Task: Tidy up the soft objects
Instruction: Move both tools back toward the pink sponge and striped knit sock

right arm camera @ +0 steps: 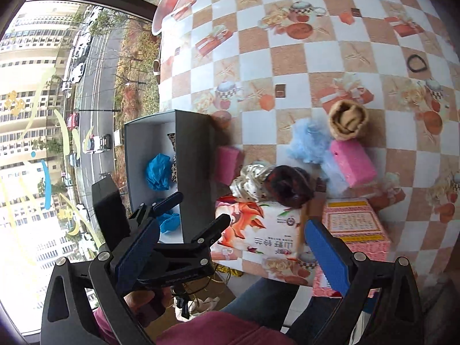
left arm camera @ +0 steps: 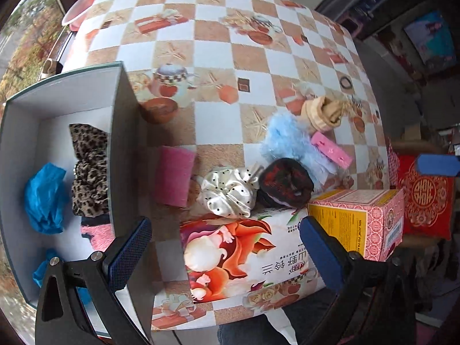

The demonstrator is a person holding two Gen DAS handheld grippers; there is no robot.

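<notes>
Soft objects lie in two groups: some already in the grey-walled box (left arm camera: pixel 120 132) at the table's left edge, the rest loose on the checked tablecloth (left arm camera: pixel 212 46) to its right. Inside the box a leopard-print scrunchie (left arm camera: pixel 87 169) stretches its long axis along the right wall, running away from the camera; beside it sits a crumpled blue glove (left arm camera: pixel 43 198), glossy and thin, and a fuzzy pink piece (left arm camera: pixel 96 235) whose shape is cut off by the wall. More blue material lower in the box is hidden behind the left gripper's finger.

Just outside the box a pink sponge (left arm camera: pixel 175 175) lies flat, its long side parallel to the wall. A cream satin scrunchie (left arm camera: pixel 230 192) with black dots touches a dark red-and-black scrunchie (left arm camera: pixel 286 184); both rest against the top edge of a flower-printed tissue pack (left arm camera: pixel 247 256). Behind them a fluffy pale-blue piece (left arm camera: pixel 287 141) runs diagonally, a pink block (left arm camera: pixel 330 148) lying on its right end, and a rolled tan sock (left arm camera: pixel 325 113) beyond. A thin black hair tie (left arm camera: pixel 346 82) sits alone, well apart. A pink-and-yellow carton (left arm camera: pixel 359 224) stands just right of the tissue pack.

The left gripper (left arm camera: pixel 224 247) hangs over the tissue pack with fingers spread wide and nothing between them. The right gripper (right arm camera: pixel 233 250) is likewise spread wide and empty; in its view the left gripper's black frame partly covers the box.
</notes>
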